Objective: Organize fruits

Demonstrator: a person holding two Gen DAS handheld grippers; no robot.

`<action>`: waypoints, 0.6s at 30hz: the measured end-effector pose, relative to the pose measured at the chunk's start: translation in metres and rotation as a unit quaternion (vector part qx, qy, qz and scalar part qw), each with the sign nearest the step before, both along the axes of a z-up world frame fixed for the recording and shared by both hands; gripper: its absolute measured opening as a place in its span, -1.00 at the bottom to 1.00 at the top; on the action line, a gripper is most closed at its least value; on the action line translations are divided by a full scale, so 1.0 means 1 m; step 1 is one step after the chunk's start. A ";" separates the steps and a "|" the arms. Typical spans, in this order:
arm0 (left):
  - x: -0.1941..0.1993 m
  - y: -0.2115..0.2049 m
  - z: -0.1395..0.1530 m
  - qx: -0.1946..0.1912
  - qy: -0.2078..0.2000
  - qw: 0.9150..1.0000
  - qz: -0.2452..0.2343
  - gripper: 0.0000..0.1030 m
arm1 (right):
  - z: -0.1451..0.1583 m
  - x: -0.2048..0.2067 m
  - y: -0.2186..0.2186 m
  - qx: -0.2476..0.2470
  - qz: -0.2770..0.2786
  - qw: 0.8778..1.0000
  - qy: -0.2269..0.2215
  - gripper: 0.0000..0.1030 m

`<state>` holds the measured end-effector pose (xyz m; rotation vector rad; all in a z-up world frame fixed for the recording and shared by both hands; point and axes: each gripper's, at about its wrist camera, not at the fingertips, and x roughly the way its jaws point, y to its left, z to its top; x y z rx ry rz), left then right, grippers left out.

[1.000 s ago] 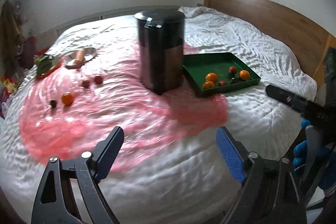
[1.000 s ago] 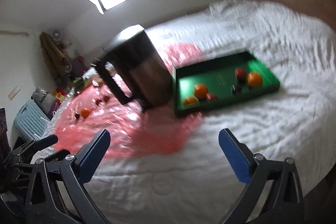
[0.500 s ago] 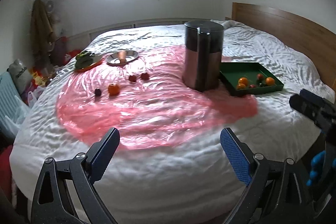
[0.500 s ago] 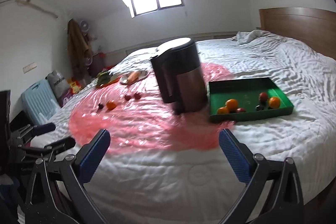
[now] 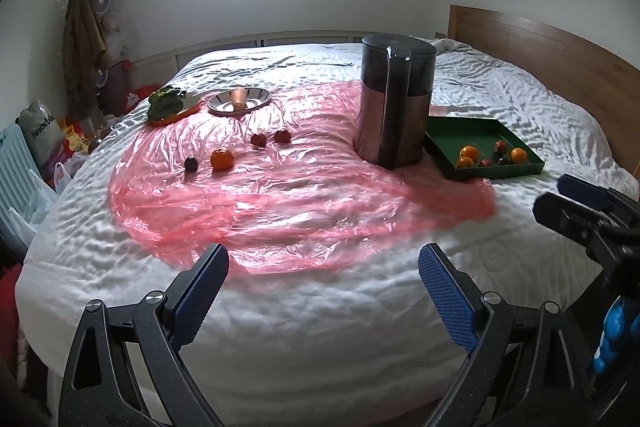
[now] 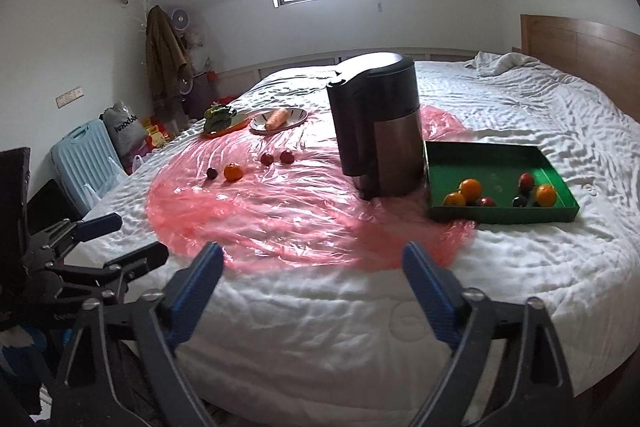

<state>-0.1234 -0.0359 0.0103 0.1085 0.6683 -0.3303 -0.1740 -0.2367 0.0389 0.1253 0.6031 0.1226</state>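
Observation:
Loose on a pink plastic sheet (image 5: 280,203) on the bed lie an orange (image 5: 222,159), a dark plum (image 5: 191,163) and two red fruits (image 5: 259,139) (image 5: 282,136). To the right, a green tray (image 5: 472,131) holds several oranges and small red and dark fruits (image 6: 470,189). My left gripper (image 5: 323,259) hovers over the bed's near edge, wide, its jaws closing a little with nothing between them. My right gripper (image 6: 312,255) stands open and empty beside it, nearer the tray (image 6: 488,163). Both are far from the fruit.
A tall dark pedal bin (image 5: 394,107) stands on the sheet between the loose fruit and the tray. Behind are a metal plate with a carrot (image 5: 239,101) and a plate of greens (image 5: 168,103). A wooden headboard (image 5: 540,47) is on the right; a suitcase (image 6: 86,163) and bags are on the floor at left.
Both views have swung and levelled out: the bin and tray slid right in the left wrist view, and the whole bed now shows. Both grippers stayed wide and empty.

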 end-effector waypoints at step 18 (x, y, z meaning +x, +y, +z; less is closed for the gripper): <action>0.008 -0.002 -0.015 0.007 0.029 0.999 -0.020 -0.69 | -0.015 0.012 0.004 0.023 0.030 0.999 0.037 0.05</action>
